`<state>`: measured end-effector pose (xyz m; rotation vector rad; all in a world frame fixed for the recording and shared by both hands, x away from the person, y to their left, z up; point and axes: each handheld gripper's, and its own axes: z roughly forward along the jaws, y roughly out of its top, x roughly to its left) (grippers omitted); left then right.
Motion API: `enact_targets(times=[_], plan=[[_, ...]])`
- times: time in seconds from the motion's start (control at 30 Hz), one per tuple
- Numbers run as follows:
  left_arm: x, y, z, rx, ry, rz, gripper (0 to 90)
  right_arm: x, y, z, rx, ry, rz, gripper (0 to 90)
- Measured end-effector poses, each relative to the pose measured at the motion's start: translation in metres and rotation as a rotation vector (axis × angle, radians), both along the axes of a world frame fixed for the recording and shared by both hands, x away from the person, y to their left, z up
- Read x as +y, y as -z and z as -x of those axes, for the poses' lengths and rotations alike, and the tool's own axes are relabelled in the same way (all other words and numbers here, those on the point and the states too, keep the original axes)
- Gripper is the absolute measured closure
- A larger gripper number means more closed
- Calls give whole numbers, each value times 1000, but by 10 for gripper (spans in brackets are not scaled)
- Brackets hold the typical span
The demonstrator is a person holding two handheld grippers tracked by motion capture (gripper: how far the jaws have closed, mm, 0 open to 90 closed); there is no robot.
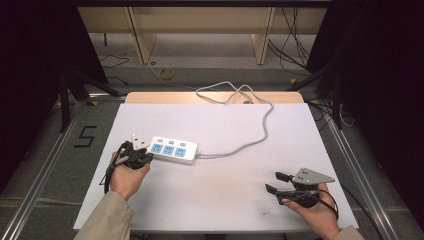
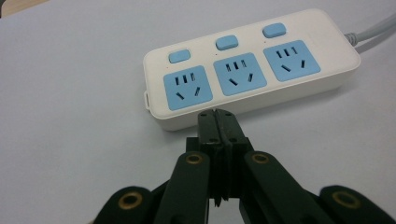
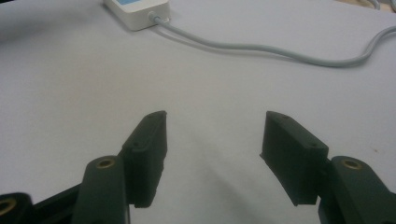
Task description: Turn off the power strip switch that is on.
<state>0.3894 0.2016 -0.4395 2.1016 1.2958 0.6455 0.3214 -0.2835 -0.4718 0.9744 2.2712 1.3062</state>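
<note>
- Left gripper (image 1: 142,156): jaws pressed together with nothing between them, tips just beside the near edge of the power strip (image 1: 174,150).
- Power strip: lies flat on the white surface (image 1: 225,200), left of centre; its cord (image 1: 260,135) runs away to the far edge.
- Right gripper (image 1: 277,182): jaws wide, empty, well apart from the strip.

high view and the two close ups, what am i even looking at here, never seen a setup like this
A person sits at a table with a hand-held two-jaw gripper in each hand. The high view is a fixed camera looking down from above. Each close-up comes from a camera riding on one gripper, looking along its black jaws. On the table lies a white power strip with three blue sockets and a grey cable. The left gripper is shut on nothing, its tips close against the strip's near edge. The right gripper is open and empty, off to the side.
</note>
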Motion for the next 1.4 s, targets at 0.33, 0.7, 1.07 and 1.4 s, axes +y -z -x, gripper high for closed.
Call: enact_targets(times=[0.33, 0.7, 1.07, 1.4], plan=[[0, 0, -6, -6, -9, 4, 896, 0, 0, 0, -1, 0, 1, 411], [-3, -1, -11, -3, -3, -1, 896, 0, 0, 1, -1, 4, -1, 410], [-5, -1, -16, 3, -6, -3, 895, 0, 0, 1, -1, 3, -4, 410], [-9, -3, -23, 6, -9, 9, 896, 0, 0, 1, 1, 8, -6, 410]])
